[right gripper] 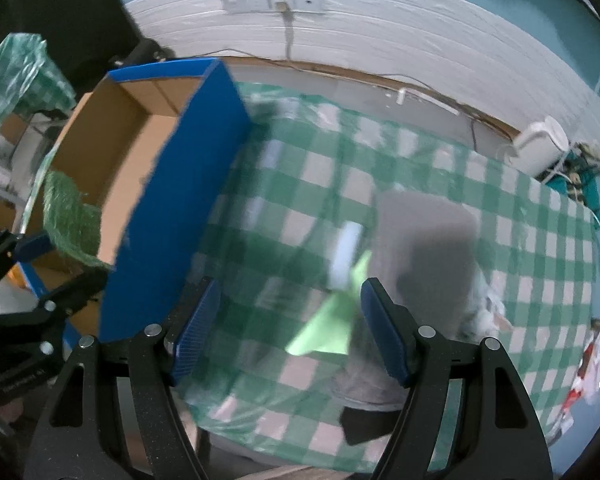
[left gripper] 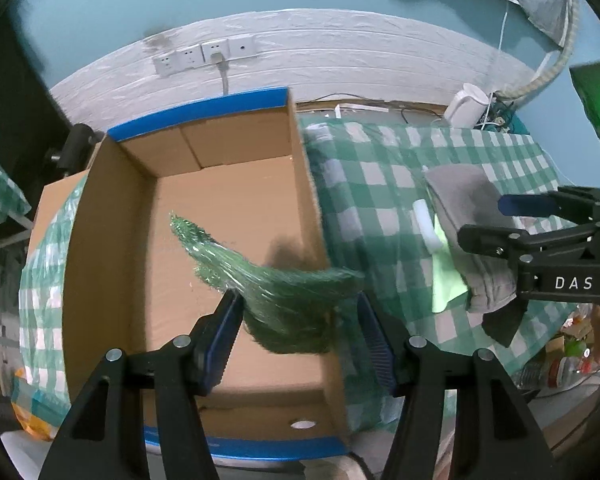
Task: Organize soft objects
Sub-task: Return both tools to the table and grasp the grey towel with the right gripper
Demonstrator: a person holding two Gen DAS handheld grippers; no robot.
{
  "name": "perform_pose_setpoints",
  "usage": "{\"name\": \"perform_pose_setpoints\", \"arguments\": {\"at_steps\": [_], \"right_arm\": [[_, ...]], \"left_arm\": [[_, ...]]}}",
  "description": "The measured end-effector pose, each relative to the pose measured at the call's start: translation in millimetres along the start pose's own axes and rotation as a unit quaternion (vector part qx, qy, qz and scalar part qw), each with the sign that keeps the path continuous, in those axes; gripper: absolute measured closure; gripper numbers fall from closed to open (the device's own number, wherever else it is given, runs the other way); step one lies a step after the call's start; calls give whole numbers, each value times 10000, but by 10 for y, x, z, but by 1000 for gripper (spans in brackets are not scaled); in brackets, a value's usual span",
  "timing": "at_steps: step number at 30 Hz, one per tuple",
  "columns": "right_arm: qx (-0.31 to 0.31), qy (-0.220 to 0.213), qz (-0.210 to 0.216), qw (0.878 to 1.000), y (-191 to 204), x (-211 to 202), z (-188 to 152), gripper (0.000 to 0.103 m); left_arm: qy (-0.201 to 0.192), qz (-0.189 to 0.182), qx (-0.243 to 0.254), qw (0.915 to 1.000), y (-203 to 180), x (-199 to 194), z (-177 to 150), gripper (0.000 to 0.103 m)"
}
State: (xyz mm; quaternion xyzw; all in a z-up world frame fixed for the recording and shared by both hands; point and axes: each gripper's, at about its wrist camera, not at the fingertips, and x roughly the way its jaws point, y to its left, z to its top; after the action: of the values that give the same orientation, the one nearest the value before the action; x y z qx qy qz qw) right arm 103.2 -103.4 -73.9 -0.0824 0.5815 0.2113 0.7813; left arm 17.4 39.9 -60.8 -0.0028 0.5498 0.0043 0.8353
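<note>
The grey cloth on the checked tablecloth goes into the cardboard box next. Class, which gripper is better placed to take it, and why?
Right. The right gripper is open and empty, close above the grey cloth. The left gripper is over the cardboard box with the green scouring pad between its fingers.

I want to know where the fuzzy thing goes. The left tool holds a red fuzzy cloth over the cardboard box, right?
Not quite: the fuzzy cloth is green, not red. The left wrist view shows the left tool holding it over the open brown cardboard box.
</note>
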Motion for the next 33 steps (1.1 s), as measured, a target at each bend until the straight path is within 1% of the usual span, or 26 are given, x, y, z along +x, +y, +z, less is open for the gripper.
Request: {"name": "perform_pose_setpoints", "arguments": {"at_steps": [5,11,16,21,25,29,33], "right_arm": [[247,6,-102,9996,-306,-25,-97,29],[533,41,-173,9984,-598,-6,-213,28],[645,137,-232,9976,-726,80,-287,28],[730,272,-293,9965,-811,210,-340,27],[868,355,-329,9950,-901,318,-377,27],[992,453,-279,9936,-958,423,-423,27],[1033,505,-273,9930,-984,514,-457,27]], "left_arm": [[-20,9,-2,10000,-136,-14,66,37],[-64,31,115,9999,-304,2,93,35],[7,26,199,9998,-424,65,104,30],[67,42,302,9995,-567,115,114,30],[91,-31,416,9991,-682,158,133,30],[228,-88,522,9983,-795,283,117,30],[477,-148,605,9969,-897,468,73,30]]}}
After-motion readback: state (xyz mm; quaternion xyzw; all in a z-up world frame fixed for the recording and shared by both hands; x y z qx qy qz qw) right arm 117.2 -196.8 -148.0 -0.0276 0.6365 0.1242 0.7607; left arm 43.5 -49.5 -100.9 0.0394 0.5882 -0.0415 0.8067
